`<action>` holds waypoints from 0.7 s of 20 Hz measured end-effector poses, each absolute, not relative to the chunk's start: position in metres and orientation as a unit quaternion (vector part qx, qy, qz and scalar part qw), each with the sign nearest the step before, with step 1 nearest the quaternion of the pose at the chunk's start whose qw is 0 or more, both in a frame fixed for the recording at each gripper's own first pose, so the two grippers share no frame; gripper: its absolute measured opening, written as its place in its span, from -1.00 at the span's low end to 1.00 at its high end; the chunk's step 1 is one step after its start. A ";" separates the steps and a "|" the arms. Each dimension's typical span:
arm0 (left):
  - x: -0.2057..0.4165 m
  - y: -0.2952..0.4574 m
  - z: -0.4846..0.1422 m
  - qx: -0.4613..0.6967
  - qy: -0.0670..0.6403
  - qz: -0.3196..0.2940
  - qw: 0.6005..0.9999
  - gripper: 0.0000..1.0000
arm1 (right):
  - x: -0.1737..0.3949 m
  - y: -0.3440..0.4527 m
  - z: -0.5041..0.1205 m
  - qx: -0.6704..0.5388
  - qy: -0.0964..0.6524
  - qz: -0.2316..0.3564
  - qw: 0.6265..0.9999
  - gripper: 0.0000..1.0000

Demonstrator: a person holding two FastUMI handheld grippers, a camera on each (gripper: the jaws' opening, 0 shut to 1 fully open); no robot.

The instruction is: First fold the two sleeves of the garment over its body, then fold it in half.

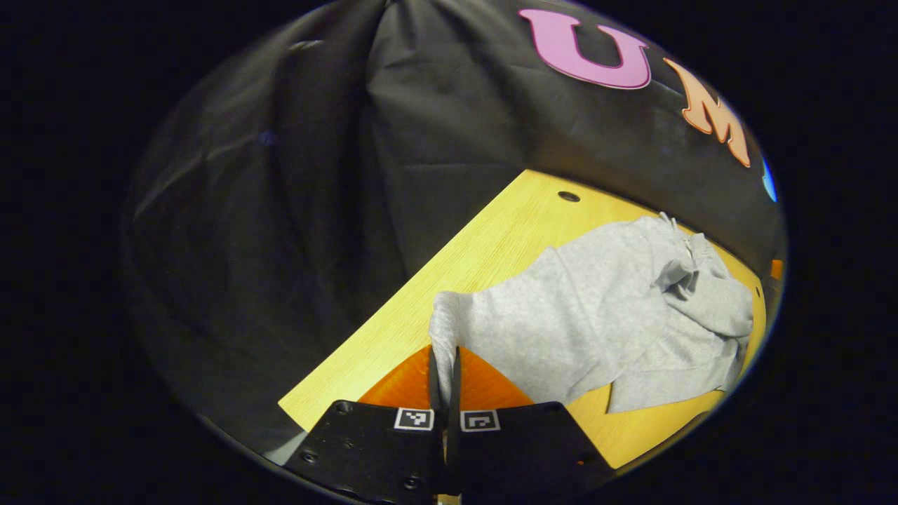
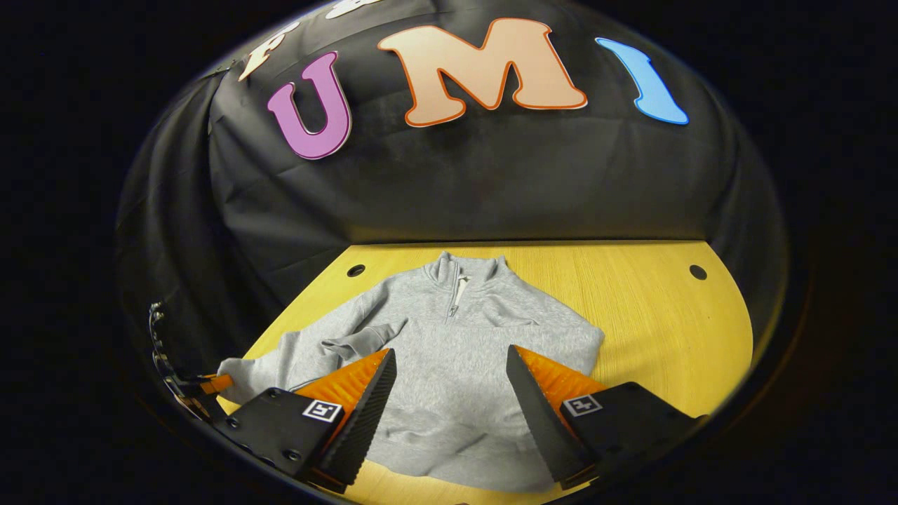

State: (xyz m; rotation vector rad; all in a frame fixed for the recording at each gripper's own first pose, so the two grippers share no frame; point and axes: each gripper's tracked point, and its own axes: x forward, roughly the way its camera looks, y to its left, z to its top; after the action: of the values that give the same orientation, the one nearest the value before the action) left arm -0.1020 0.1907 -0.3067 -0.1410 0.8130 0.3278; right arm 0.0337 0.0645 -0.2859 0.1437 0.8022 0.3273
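The garment [image 2: 449, 365] lies flat on the table [image 2: 652, 315], collar [image 2: 459, 270] toward the far edge by the booth wall, hem toward the near edge. In the right gripper view, one sleeve [image 2: 330, 344] extends toward the table's left edge, where the left gripper [image 2: 184, 382] sits at its cuff. The right gripper [image 2: 449, 393] is above the garment's lower body, fingers apart. In the left gripper view, the left gripper [image 1: 443, 372] is closed on the cuff [image 1: 443, 330] near the table [image 1: 491, 245] edge.
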 end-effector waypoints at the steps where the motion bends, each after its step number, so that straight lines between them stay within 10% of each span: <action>1: -0.092 0.185 -0.300 -0.069 0.387 0.151 0.907 -1.00 | 0.031 0.061 -0.286 0.069 0.388 0.157 0.905 0.90; 14: 0.027 0.103 -0.235 -0.045 0.327 0.047 0.943 -1.00 | -0.006 -0.020 -0.278 0.079 0.388 0.097 0.913 0.97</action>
State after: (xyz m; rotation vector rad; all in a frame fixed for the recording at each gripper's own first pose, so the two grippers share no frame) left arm 0.0266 0.1031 -0.2354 -0.0907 0.6664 0.0965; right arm -0.0059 -0.0200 -0.2781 0.1635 0.7982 0.1999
